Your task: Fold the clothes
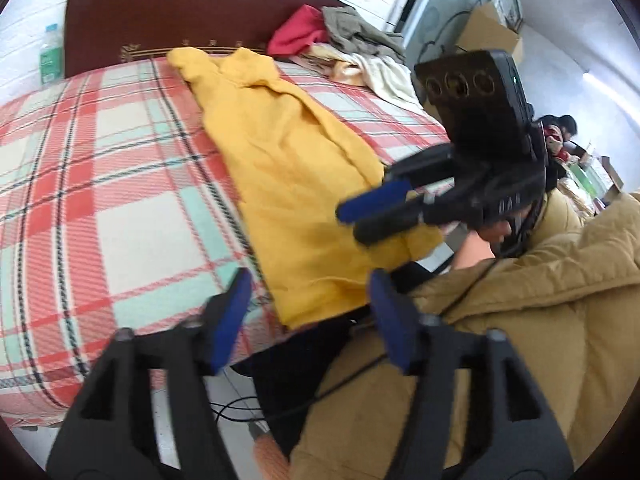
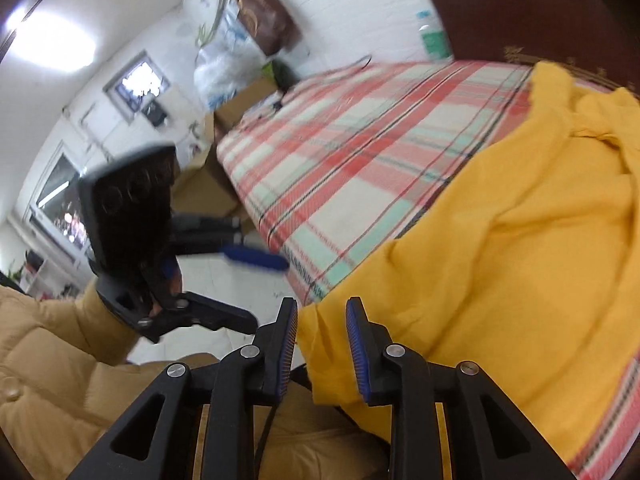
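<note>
Hand-held grippers (image 1: 310,316) (image 2: 322,344) agape beside yellow garment (image 1: 288,168)

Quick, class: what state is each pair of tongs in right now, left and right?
Left tongs: open, holding nothing, near the hem of the yellow garment.
Right tongs: open, the garment's corner between the pads, not clamped.

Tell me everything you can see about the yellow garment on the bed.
The mustard-yellow soft knit garment lies stretched lengthwise along the red-and-mint plaid bed cover, wrinkled, far end bunched near the dark brown headboard. Its near hem hangs over the bed edge. There the right gripper, open, straddles the hem corner.
</note>
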`<action>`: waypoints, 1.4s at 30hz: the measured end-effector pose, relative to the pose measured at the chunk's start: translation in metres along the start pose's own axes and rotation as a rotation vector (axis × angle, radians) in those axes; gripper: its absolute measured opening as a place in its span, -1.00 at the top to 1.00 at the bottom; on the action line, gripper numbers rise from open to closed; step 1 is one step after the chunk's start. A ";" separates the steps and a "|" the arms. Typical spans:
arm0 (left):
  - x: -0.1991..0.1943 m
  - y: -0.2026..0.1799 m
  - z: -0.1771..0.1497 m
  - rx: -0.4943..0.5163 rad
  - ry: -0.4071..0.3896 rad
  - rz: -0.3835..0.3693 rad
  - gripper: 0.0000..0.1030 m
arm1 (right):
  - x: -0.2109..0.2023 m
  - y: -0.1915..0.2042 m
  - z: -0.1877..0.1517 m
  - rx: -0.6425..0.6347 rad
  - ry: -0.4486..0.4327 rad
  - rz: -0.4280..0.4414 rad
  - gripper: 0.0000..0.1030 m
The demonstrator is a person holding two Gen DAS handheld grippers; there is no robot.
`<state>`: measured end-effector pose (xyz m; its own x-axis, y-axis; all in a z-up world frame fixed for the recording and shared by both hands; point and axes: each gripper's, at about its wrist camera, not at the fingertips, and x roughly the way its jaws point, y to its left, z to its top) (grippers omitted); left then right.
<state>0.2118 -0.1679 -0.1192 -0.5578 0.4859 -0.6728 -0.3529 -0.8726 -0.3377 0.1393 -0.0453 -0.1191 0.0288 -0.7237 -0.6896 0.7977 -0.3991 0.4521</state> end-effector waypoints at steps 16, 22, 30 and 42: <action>0.009 0.023 0.012 -0.127 -0.019 -0.113 -0.72 | -0.108 -0.059 -0.079 0.306 -0.212 -0.122 0.09; 0.054 0.024 0.017 -0.146 0.118 -0.147 -0.72 | -0.130 -0.073 -0.144 0.468 -0.180 -0.149 0.06; 0.061 0.020 0.010 -0.238 0.167 -0.295 -0.72 | -0.107 -0.081 -0.163 0.533 -0.185 0.001 -0.08; 0.074 0.032 0.005 -0.436 0.257 -0.433 -0.72 | -0.093 -0.095 -0.157 0.587 -0.235 0.114 0.27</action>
<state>0.1556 -0.1594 -0.1764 -0.2181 0.8169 -0.5339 -0.1381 -0.5674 -0.8118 0.1555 0.1479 -0.1869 -0.0918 -0.8574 -0.5064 0.3331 -0.5057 0.7958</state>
